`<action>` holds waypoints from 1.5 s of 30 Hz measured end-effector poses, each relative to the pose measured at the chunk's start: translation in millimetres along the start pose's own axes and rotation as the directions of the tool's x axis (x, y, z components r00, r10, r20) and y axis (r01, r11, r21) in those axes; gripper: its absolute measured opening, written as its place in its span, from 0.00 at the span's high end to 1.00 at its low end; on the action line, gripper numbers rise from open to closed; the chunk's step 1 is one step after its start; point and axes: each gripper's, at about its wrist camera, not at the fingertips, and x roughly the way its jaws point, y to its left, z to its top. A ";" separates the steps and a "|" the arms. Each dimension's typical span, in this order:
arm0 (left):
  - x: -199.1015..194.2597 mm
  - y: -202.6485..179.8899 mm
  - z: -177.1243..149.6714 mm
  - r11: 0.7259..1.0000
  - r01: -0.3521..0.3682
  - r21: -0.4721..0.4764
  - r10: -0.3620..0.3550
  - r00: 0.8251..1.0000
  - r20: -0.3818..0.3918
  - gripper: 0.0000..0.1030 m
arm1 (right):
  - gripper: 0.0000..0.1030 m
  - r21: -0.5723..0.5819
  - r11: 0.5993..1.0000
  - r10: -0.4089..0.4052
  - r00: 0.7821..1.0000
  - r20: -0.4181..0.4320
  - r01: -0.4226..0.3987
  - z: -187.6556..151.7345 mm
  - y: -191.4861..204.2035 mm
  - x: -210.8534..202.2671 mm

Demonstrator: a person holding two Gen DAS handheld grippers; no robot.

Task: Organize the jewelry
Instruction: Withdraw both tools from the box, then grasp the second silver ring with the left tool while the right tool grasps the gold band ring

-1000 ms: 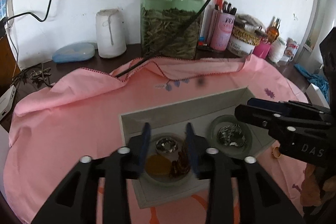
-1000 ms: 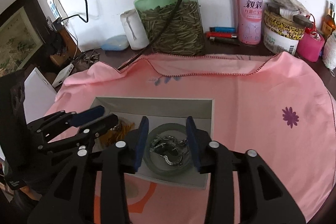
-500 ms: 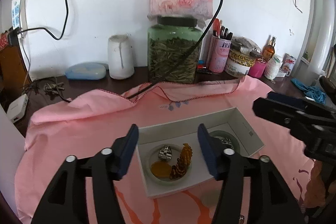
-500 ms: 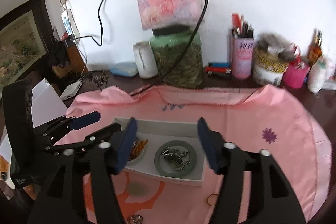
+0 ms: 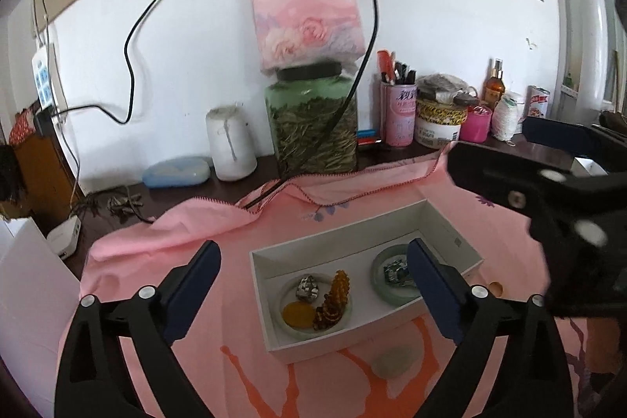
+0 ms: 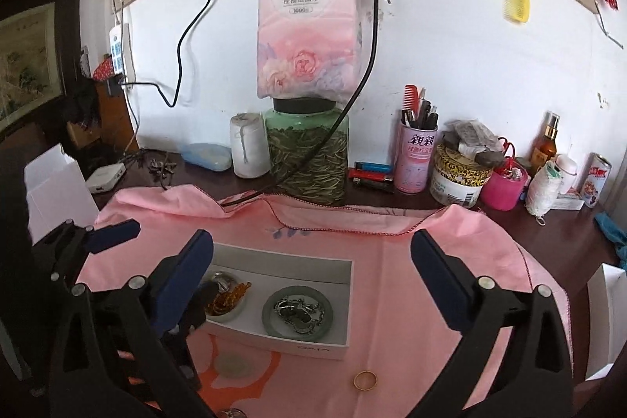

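Note:
A white box (image 5: 345, 241) (image 6: 313, 263) sits on a pink cloth (image 5: 156, 261) (image 6: 411, 281). It holds two round dishes. The left dish (image 5: 288, 296) holds amber and silver pieces. The right dish (image 6: 270, 312) (image 5: 378, 269) holds silver chains (image 6: 298, 310). A gold ring (image 6: 365, 379) (image 5: 494, 288) and a pale green stone (image 5: 394, 361) (image 6: 235, 365) lie on the cloth in front of the box. My left gripper (image 5: 313, 285) is open and empty, raised above the box. My right gripper (image 6: 311, 273) is open and empty, also raised above the box.
A green glass jar (image 6: 307, 151) with a pink tissue pack (image 6: 309, 18) above it stands at the back. A pink pen cup (image 6: 415, 159), tubs and bottles line the back right. A black cable (image 6: 352, 96) hangs down onto the cloth. A white roll (image 6: 249, 147) stands left of the jar.
Both grippers have risen and pulled back from the dishes, and both have opened wide. The box and dishes stay in place.

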 end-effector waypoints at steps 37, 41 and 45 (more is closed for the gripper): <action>-19.9 -7.5 -76.0 0.982 0.190 -0.017 -0.189 0.958 -0.213 0.09 | 0.07 0.115 0.993 -0.021 0.990 -0.139 0.037 -76.3 -58.9 -16.6; -20.7 -26.0 -81.4 0.966 0.254 0.041 -0.239 0.944 -0.227 0.19 | 0.07 0.120 0.992 -0.015 0.992 -0.129 0.031 -74.7 -59.4 -20.3; -18.8 -43.7 -85.7 0.954 0.287 0.092 -0.258 0.935 -0.242 0.32 | 0.07 0.130 0.991 -0.010 0.993 -0.116 0.025 -73.4 -61.1 -24.2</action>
